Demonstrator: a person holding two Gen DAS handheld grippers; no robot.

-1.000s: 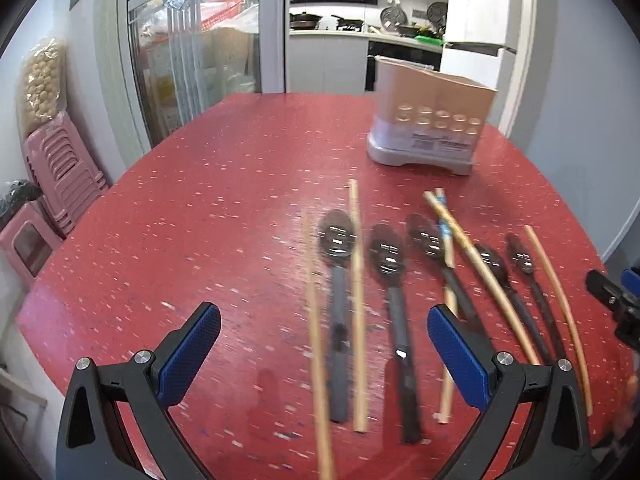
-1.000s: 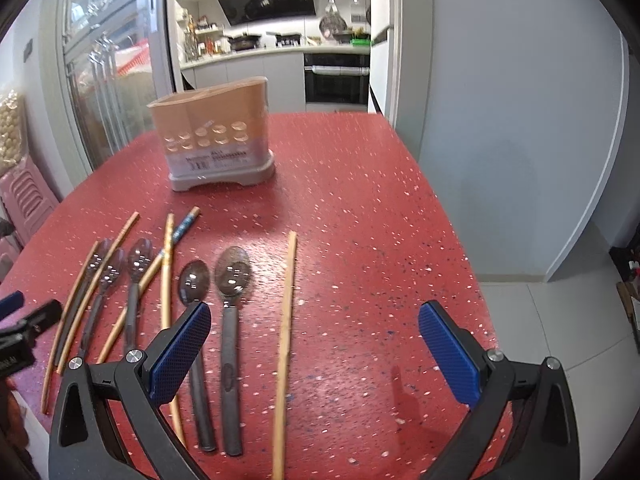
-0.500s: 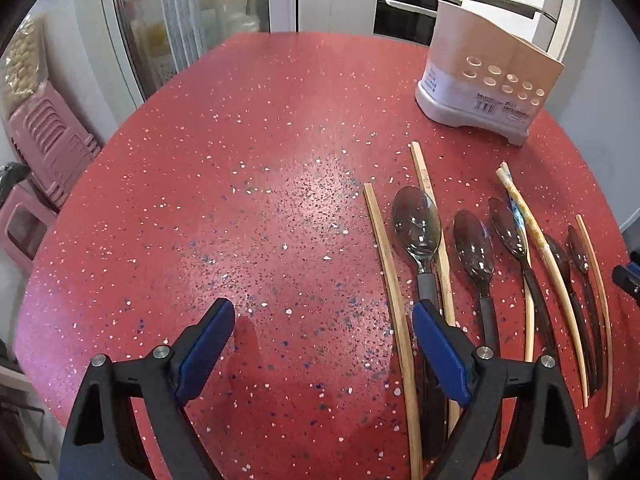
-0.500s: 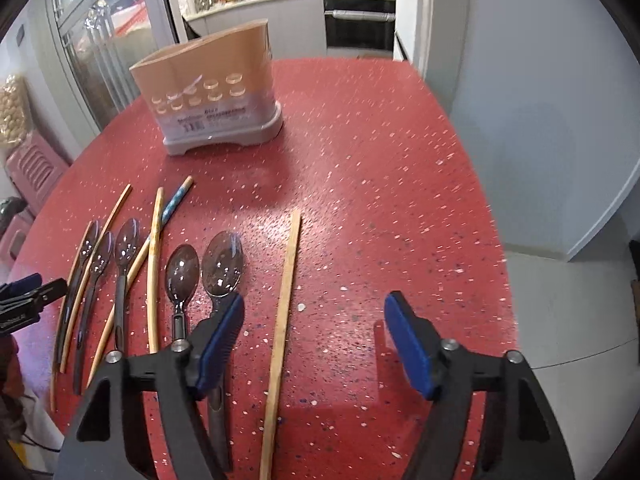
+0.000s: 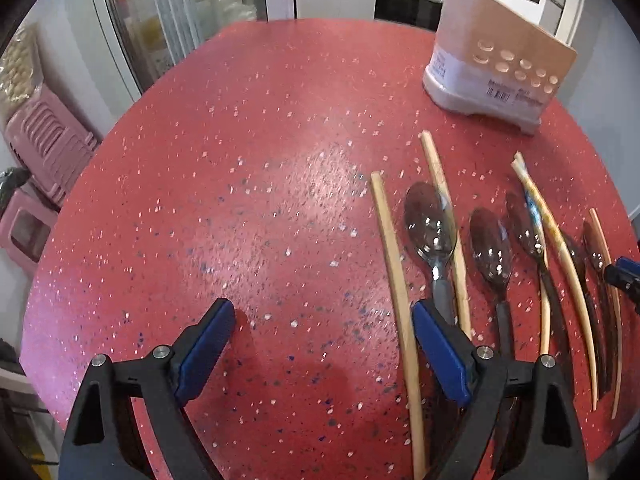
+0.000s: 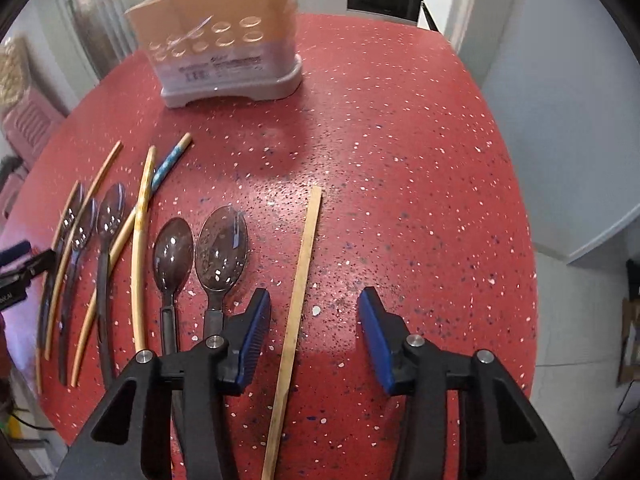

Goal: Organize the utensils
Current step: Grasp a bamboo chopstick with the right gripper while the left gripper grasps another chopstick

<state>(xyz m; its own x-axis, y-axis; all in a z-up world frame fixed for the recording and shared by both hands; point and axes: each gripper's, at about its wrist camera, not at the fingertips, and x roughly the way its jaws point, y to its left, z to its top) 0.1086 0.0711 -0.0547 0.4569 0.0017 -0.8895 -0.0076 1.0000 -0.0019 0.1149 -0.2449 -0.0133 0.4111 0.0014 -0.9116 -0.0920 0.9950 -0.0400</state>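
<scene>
left wrist view, red speckled table (image 5: 248,184) (round), pink stools (image 5: 44,152) beside

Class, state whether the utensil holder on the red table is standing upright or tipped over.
Upright. The utensil holder rests on its grey base on the table, open end up.

Glossy red speckled table top (image 6: 400,128); matt pale wooden chopstick (image 6: 298,296); shiny translucent smoky plastic spoon (image 6: 220,256) (handle dark); blue ribbed gripper pads (image 6: 254,340).

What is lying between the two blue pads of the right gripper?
In the right wrist view, one wooden chopstick lies on the red table between the open pads of the right gripper, nearer the left pad, untouched. The jaws have just been closing.
</scene>
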